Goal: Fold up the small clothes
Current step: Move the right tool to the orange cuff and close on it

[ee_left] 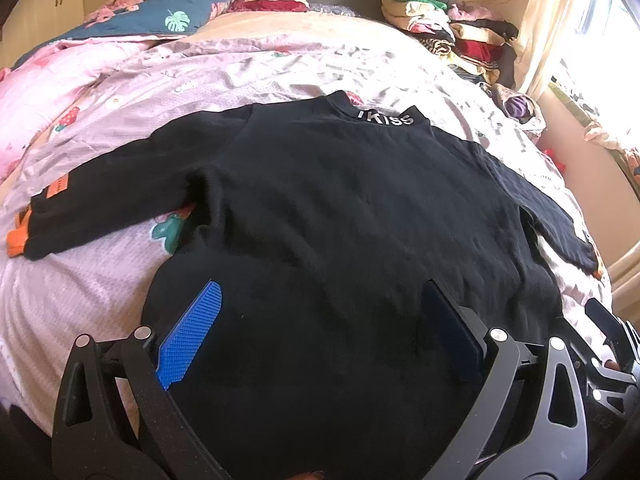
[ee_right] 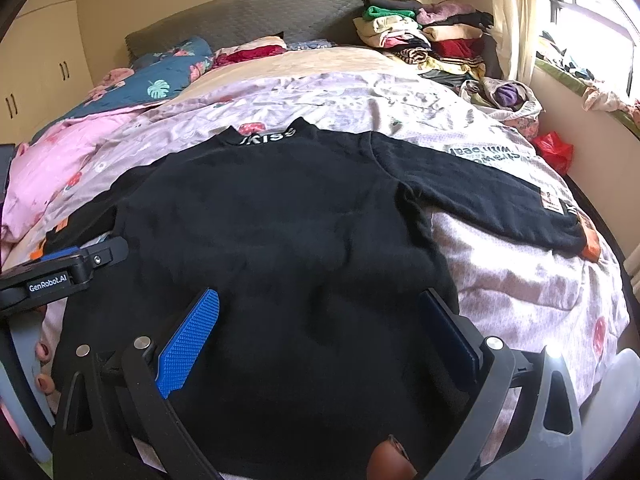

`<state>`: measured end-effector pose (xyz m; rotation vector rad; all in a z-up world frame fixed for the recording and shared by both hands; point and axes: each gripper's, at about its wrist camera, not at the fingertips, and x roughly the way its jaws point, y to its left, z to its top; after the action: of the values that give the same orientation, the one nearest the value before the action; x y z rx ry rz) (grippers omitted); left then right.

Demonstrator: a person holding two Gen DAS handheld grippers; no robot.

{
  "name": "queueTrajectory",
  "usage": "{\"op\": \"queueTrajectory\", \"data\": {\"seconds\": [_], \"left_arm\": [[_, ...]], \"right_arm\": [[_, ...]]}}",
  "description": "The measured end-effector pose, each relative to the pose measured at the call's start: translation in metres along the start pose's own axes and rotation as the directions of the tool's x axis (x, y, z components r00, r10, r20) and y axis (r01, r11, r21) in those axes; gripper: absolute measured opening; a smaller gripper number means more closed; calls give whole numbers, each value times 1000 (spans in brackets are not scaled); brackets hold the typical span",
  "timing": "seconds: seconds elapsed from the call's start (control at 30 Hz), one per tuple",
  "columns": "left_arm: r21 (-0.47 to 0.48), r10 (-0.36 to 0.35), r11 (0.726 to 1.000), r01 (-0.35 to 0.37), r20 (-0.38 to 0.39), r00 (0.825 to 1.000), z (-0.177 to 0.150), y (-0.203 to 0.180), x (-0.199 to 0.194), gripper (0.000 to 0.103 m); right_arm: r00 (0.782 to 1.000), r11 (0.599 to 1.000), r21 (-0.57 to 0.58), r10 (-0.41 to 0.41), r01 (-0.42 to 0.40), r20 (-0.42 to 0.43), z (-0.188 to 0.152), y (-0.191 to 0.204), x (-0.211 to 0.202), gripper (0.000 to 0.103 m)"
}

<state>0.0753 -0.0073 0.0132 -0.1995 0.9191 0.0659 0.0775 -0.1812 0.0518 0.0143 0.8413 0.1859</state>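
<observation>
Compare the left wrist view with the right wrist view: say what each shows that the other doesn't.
Only the left wrist view shows the left sleeve's orange cuff clearly. Only the right wrist view shows the red bag by the wall and the left gripper's labelled body. Both show the black sweater spread flat on the bed, the clothes pile, and open blue-padded fingers.

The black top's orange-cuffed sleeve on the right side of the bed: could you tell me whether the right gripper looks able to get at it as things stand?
Probably yes. The sleeve lies flat and uncovered on the bedspread, nothing sits between it and the right gripper, whose jaws stand open over the black top's hem.
</observation>
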Motion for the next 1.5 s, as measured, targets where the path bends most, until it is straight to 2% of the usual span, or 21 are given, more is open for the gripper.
{"op": "queueTrajectory", "data": {"seconds": [0.37,0.8,1.1,1.23,1.5], "left_arm": [[24,7,1000,-5,-45,999,27,-16,36,94],[67,-18,997,25,-94,995,56,-44,75,94],[80,-45,995,57,-145,988,70,-61,105,94],[77,-44,996,54,-133,990,75,-66,111,94],[105,-7,994,19,-119,993,87,-76,125,94]], "right_arm": [[997,993,93,-79,78,1,26,-48,26,99],[983,948,262,-181,183,-31,42,-130,51,99],[972,885,402,-222,235,-80,38,-191,64,99],[965,849,459,-240,262,-107,36,-214,70,99],[954,746,598,-263,295,-143,27,-264,78,99]]}}
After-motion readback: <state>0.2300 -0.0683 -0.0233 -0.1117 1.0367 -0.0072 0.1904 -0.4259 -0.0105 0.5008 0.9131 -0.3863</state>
